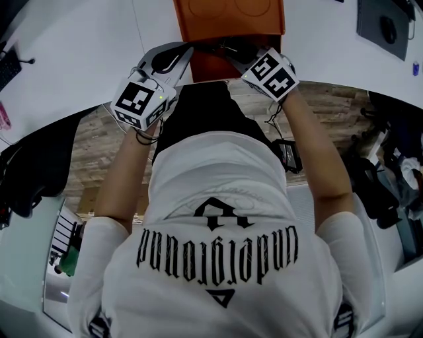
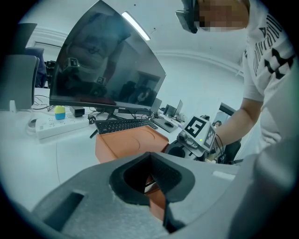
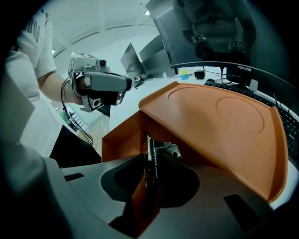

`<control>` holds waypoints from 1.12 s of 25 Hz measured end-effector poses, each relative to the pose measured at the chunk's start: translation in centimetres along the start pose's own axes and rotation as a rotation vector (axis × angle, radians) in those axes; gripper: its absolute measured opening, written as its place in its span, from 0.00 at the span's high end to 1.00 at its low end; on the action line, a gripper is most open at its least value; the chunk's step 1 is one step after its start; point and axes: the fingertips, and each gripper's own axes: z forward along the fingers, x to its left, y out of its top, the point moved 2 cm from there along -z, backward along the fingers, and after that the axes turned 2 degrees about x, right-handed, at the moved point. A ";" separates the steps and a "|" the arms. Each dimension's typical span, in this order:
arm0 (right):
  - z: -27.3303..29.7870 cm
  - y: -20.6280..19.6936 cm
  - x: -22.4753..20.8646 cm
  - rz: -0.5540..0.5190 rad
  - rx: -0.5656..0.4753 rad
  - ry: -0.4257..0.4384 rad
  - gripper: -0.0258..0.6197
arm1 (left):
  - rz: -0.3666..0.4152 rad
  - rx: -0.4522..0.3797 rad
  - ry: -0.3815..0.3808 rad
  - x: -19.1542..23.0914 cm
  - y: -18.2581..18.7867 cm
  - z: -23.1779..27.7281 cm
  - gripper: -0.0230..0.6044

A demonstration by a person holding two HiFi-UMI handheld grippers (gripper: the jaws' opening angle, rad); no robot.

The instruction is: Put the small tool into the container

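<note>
The right claw grasps the small metal tool inside the orange container at the desk's near edge. The left claw is clenched, empty. The monitor reads "coocaa".

The head camera looks steeply down past the person's shirt to the counter edge. One camera rides close behind the left claw, facing across the counter toward a monitor. Another, behind the right claw, angles downward. All three share the orange container, and each claw view catches the opposite claw.
</note>
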 end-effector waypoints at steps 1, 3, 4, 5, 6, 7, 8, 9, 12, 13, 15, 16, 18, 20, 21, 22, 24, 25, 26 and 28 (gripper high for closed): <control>0.1 0.0 -0.1 0.007 0.001 0.000 0.82 | 0.000 0.000 -0.002 0.0 0.0 0.1 0.94; 0.3 -0.1 -0.1 0.017 0.005 -0.003 0.82 | 0.001 0.004 -0.007 0.0 0.0 0.2 0.94; 0.4 -0.1 -0.2 0.017 0.011 -0.007 0.82 | 0.003 0.008 -0.010 0.0 0.0 0.3 0.94; 0.5 -0.1 -0.3 0.018 0.018 -0.011 0.82 | 0.005 0.012 -0.014 0.0 0.0 0.4 0.94; 0.5 -0.1 -0.3 0.021 0.023 -0.016 0.82 | 0.005 0.014 -0.017 0.0 0.0 0.4 0.94; 0.6 -0.1 -0.4 0.027 0.025 -0.021 0.81 | 0.005 0.015 -0.020 -0.1 0.0 0.5 0.94; 0.6 -0.2 -0.5 0.034 0.024 -0.026 0.79 | 0.005 0.016 -0.021 -0.1 0.0 0.5 0.94; 0.7 -0.2 -0.5 0.041 0.023 -0.031 0.76 | 0.004 0.017 -0.023 -0.1 0.0 0.5 0.94; 0.8 -0.4 -0.5 0.055 0.028 -0.038 0.70 | 0.005 0.019 -0.028 -0.2 0.0 0.6 0.94; 0.8 -0.4 -0.5 0.058 0.026 -0.041 0.70 | 0.005 0.019 -0.029 -0.3 0.0 0.6 0.94; 0.6 -0.4 -0.5 0.062 0.019 -0.048 0.69 | 0.006 0.019 -0.030 -0.4 -0.1 0.6 0.94; 0.5 -0.4 -0.5 0.062 0.013 -0.053 0.69 | 0.007 0.019 -0.030 -0.5 -0.1 0.5 0.94; 0.1 -0.2 -0.5 0.059 0.002 -0.066 0.69 | 0.011 0.016 -0.031 -0.7 -0.1 0.5 0.94; -0.6 0.0 -0.4 0.058 -0.010 -0.080 0.69 | 0.016 0.013 -0.032 -1.0 0.1 0.4 0.94; -0.9 0.0 -0.4 0.058 -0.017 -0.086 0.69 | 0.019 0.012 -0.032 -1.1 0.1 0.4 0.94; -1.2 0.1 -0.4 0.058 -0.024 -0.092 0.69 | 0.022 0.010 -0.030 -1.2 0.2 0.3 0.94; -1.7 0.1 -0.3 0.058 -0.037 -0.103 0.69 | 0.027 0.008 -0.027 -1.6 0.3 0.3 0.94; -2.1 0.0 -0.3 0.059 -0.043 -0.110 0.69 | 0.030 0.007 -0.026 -1.9 0.3 0.3 0.94; -2.4 0.0 -0.3 0.063 -0.050 -0.117 0.69 | 0.033 0.005 -0.025 -2.1 0.3 0.3 0.94; -3.3 -0.2 -0.4 0.071 -0.064 -0.132 0.69 | 0.041 -0.002 -0.022 -2.7 0.6 0.2 0.94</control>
